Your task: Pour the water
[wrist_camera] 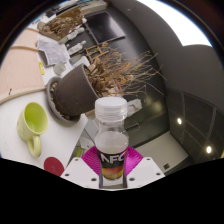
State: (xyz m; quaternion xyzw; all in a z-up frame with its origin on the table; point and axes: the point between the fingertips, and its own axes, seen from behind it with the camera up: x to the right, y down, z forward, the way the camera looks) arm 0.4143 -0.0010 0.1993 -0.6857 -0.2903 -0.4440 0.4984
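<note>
The gripper [112, 170] points forward with its 2 fingers coming up side by side at the bottom of the view, level with each other. The left finger [82, 170] and the right finger [143, 168] are pale, each with a magenta pad [91, 158] on its inner face. Both pads press against the sides of a bottle [111, 135], which stands upright between them, so the fingers are closed on it. No hand or sleeve shows.
</note>
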